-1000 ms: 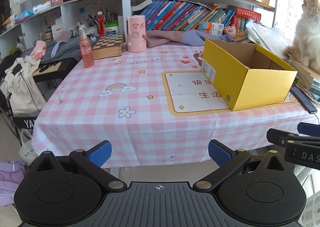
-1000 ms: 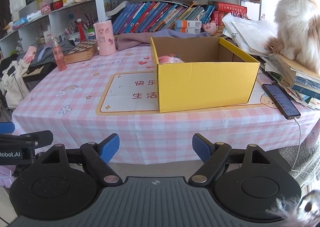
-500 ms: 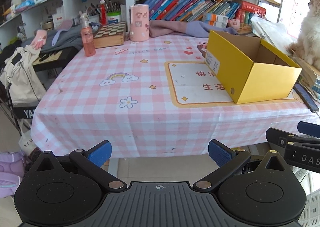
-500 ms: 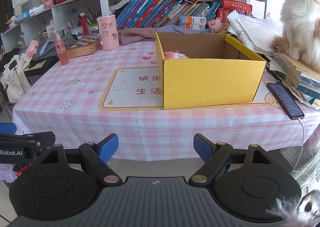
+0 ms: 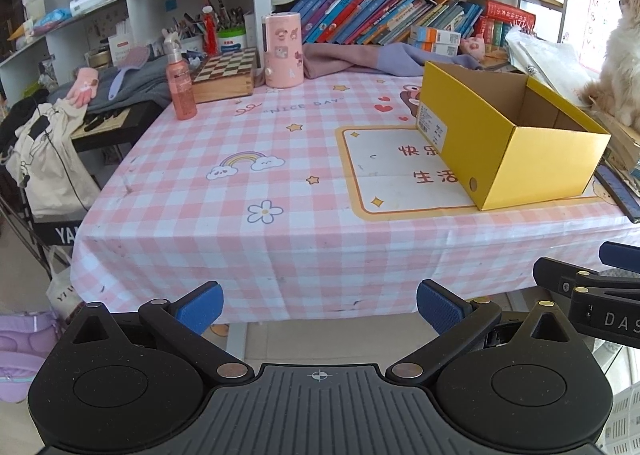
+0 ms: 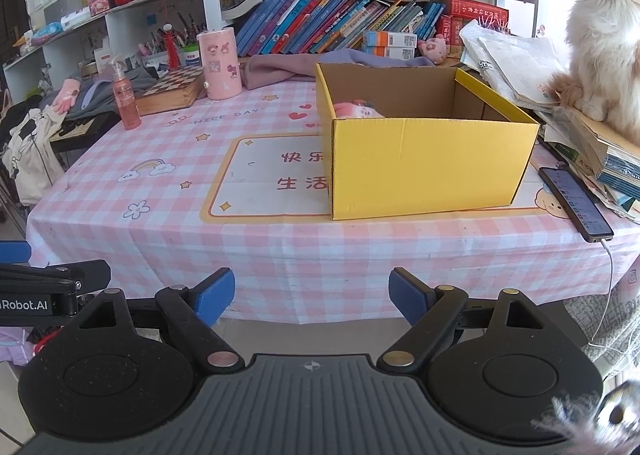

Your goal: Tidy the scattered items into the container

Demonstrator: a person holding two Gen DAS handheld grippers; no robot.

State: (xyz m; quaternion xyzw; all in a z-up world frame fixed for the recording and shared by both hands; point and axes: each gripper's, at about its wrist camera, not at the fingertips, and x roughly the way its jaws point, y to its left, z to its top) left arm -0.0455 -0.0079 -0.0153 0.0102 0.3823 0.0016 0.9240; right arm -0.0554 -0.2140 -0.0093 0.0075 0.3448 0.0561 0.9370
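Nearest to me, the left gripper (image 5: 318, 305) and the right gripper (image 6: 311, 293) both hang in front of the table's near edge, below the tabletop, each with its jaws spread wide and nothing between the blue pads. I judge they sit back here because no item is within reach just now.

Past the edge, the pink checked tablecloth (image 5: 240, 223) lies bare across its near half. Further in, the yellow box (image 6: 428, 159) stands on the right side of the cloth, open side up, so things can be dropped in from above. Inside it, against the left wall, a pink soft item (image 6: 356, 109) already lies; I cannot tell what it is.

At the far edge stand a pink spray bottle (image 5: 182, 89), a chessboard box (image 5: 224, 75) and a pink cylinder (image 5: 282, 51), well apart from the box. A phone (image 6: 576, 203) lies just beside the box's right wall. Whether these count as the scattered items, I cannot say; if so, I judge the bottle the easiest grab.
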